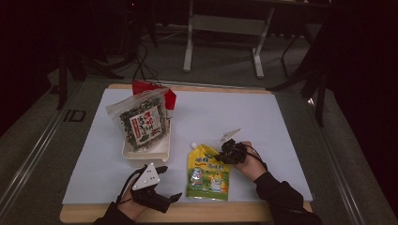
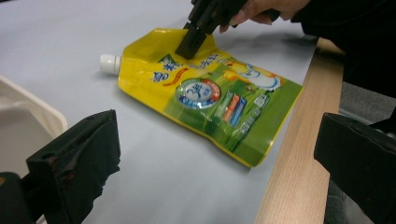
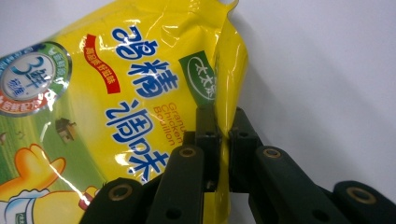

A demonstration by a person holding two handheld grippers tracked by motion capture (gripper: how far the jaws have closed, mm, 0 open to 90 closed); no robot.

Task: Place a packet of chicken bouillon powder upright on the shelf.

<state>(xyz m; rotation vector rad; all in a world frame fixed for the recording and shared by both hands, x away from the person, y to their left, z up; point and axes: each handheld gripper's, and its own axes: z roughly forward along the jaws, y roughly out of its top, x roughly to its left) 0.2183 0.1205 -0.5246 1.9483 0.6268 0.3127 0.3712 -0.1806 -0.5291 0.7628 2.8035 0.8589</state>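
While your right gripper (image 3: 223,135) pinches the side seam of the yellow bouillon pouch (image 1: 209,172) lying flat near the table's (image 1: 263,117) front edge, expect it limp, slick and bottom-heavy, so bring your spread left gripper (image 1: 164,183) under its lower end.

The pouch (image 3: 140,93) is glossy yellow plastic film, creased and catching highlights, with a smooth white plastic cap (image 2: 110,64). The right hand-held gripper (image 3: 223,140) is matt black plastic with brass-coloured rivets. The left hand-held gripper (image 2: 215,154) has rough, worn black pads. The counter (image 2: 299,154) shows pale wood at its edge under a smooth matt sheet (image 2: 177,177).
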